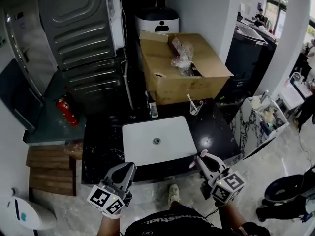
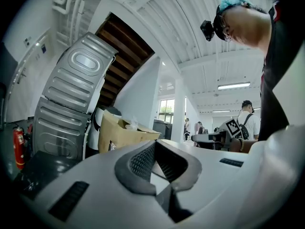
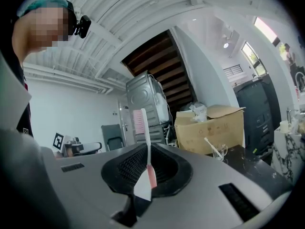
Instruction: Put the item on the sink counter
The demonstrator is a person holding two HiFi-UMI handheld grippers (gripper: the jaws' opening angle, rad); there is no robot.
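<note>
The right gripper (image 3: pixel 144 175) has its jaws clamped on a toothbrush (image 3: pixel 145 149), a slim white plastic stick with a pink strip along its lower handle and a block of pale pink bristles at the top. The broad lower end of the handle sits pinched between the ribbed black pads, and the thin neck rises upright from the jaws, bristles turned to the left in the right gripper view. In the head view this gripper (image 1: pixel 199 157) hovers at the near edge of the tabletop (image 1: pixel 103 146), a glossy black stone slab with faint white veining, just off the front right corner of the sink (image 1: pixel 147 146), a smooth white rectangular basin with rounded corners and a small metal drain. The left gripper (image 1: pixel 129 167) hangs before the sink's front left corner; its jaws are together with nothing between them (image 2: pixel 159 168). At the back of the tabletop stand a clear glass cup (image 1: pixel 195 108) and a creased brown cardboard box (image 1: pixel 182 82) with open flaps. A ribbed grey metal panel (image 1: pixel 78 23) rises to the left.
</note>
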